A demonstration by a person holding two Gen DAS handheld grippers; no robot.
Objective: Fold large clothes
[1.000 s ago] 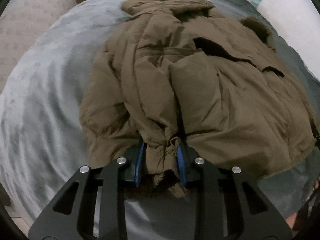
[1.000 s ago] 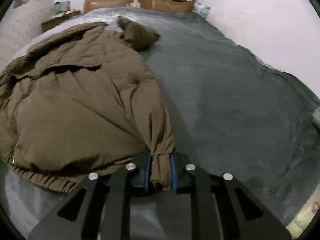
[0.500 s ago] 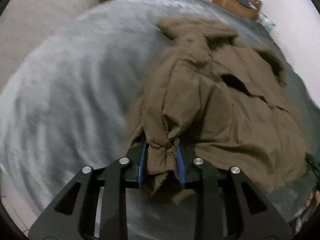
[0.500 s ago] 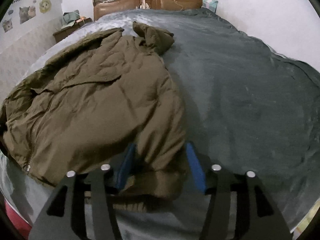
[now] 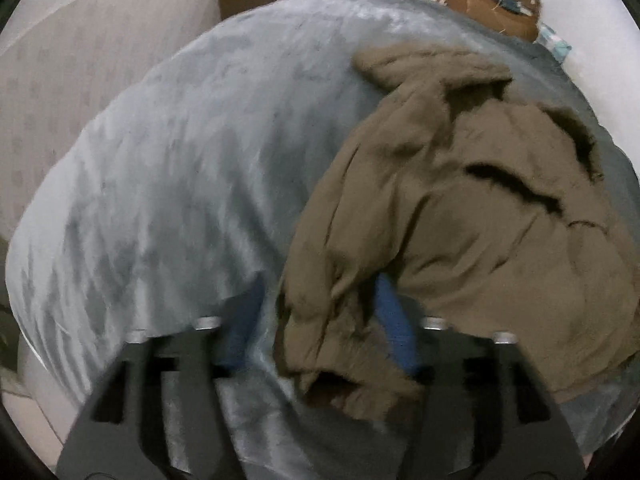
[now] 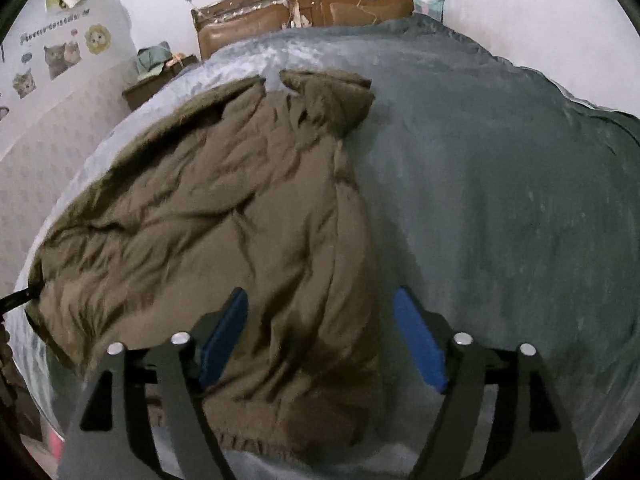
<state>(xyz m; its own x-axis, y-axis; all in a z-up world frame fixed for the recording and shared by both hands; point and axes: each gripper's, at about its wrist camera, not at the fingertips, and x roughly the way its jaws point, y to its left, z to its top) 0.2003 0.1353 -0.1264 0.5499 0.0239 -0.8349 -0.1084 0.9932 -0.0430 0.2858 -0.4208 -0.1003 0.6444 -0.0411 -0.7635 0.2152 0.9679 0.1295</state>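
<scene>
An olive-brown padded jacket [image 5: 460, 220] lies on the grey bed blanket [image 5: 180, 200], its left side folded in over its body. My left gripper [image 5: 320, 320] hovers at the near hem. Its jaws are opening, and the bunched fold lies loose between the blue pads [image 5: 394, 328], no longer pinched. In the right wrist view the jacket [image 6: 220, 220] spreads left of centre, hood end toward the headboard. My right gripper [image 6: 320, 336] is over the near right hem. Its jaws are also opening, and the cloth lies flat under and between the wide-apart pads [image 6: 418, 344].
Bare blanket [image 6: 500, 200] stretches to the right of the jacket. A wooden headboard [image 6: 304, 4] stands at the far end. A nightstand [image 6: 156, 84] sits by the patterned wall with animal stickers [image 6: 60, 56]. The bed's near edge runs just below both grippers.
The left gripper carried the pinched jacket side rightward over the body, then let it go. The right gripper released the hem, opened wider and rose a little.
</scene>
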